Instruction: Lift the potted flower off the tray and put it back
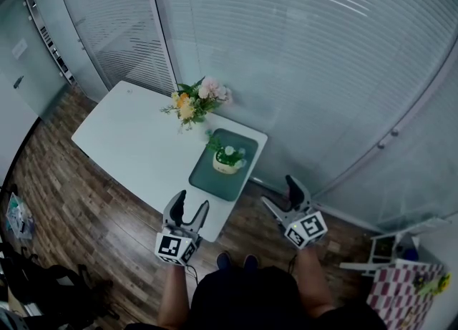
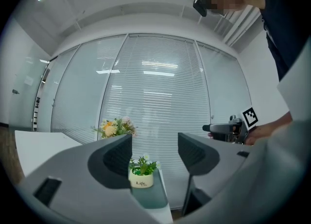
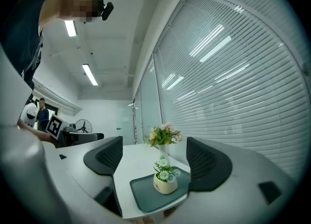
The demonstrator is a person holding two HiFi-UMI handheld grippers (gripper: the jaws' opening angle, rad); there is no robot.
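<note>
A small white pot with green leaves and pale flowers, the potted flower (image 1: pixel 229 159), stands upright on a dark green tray (image 1: pixel 215 178) at the near end of a white table (image 1: pixel 136 149). The same pot (image 2: pixel 141 175) shows in the left gripper view and again as the potted flower (image 3: pixel 165 179) on the tray (image 3: pixel 146 194) in the right gripper view. My left gripper (image 1: pixel 191 209) is open, short of the table's near edge. My right gripper (image 1: pixel 279 195) is open too, off the table's near right corner. Both hold nothing and stand well back from the pot.
A vase of pink, orange and yellow flowers (image 1: pixel 197 101) stands on the table just beyond the tray. Glass walls with blinds (image 1: pixel 308 49) close off the far and right sides. Wooden floor (image 1: pixel 86 214) surrounds the table. A patterned chair or stool (image 1: pixel 401 278) sits at the lower right.
</note>
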